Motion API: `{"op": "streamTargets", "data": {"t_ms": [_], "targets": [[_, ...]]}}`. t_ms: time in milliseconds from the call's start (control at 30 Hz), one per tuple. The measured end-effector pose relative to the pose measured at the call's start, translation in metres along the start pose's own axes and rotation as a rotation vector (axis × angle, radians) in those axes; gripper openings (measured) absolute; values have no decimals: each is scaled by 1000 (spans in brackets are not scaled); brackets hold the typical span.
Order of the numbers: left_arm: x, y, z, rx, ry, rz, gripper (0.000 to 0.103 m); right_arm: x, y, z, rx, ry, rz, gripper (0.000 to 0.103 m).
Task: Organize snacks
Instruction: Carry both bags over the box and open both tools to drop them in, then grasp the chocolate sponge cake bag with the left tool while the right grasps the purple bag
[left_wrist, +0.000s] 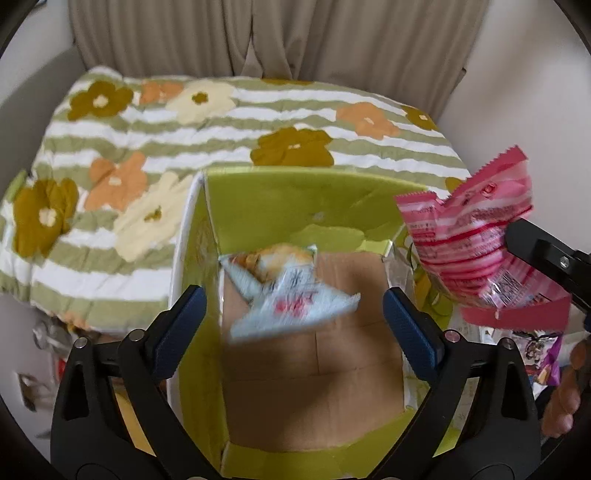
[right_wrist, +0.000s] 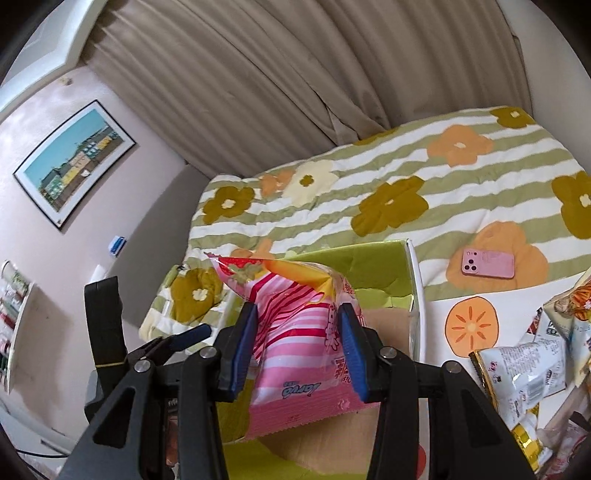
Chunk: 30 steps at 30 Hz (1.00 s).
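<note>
I was in a bedroom at home: a bed under a striped, flowered quilt (left_wrist: 229, 122) lay ahead, beige curtains (right_wrist: 280, 85) hung at its far side, and a framed picture (right_wrist: 74, 162) hung on the left wall.

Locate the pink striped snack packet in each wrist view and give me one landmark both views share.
Left wrist view: the pink striped snack packet is at the right edge, beside the box, clamped by the right gripper.
Right wrist view: the packet is low in the centre, pinched between the blue pads, above the box.
Shared landmark: the green-lined cardboard box.
</note>
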<state>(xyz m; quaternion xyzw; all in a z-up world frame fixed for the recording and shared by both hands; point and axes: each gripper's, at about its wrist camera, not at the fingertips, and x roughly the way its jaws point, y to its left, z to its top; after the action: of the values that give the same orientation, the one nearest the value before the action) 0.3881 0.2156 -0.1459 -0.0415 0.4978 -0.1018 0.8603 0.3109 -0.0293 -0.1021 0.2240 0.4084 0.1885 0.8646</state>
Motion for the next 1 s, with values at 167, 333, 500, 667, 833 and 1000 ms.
{"op": "streamTargets", "data": {"t_ms": [167,333,500,667,833,1000], "targets": [[-4,11,-24,-68,25,1,96,20,-1,-2,-24,35,-18,41],[-13,10,-33,-87,22,12,96,38,-2,-1,-69,67,-27,41],[-21,10,-33,-88,1,52,96,51,-2,6,-113,81,-45,41],[-25,13,-33,-105,-19,68,96,69,-3,10,-152,120,-84,41],[-26,15,-33,-115,-20,77,96,84,-5,9,-165,142,-110,46],[-28,16,-39,-118,-14,86,96,84,-5,-5,-201,198,-131,98]]}}
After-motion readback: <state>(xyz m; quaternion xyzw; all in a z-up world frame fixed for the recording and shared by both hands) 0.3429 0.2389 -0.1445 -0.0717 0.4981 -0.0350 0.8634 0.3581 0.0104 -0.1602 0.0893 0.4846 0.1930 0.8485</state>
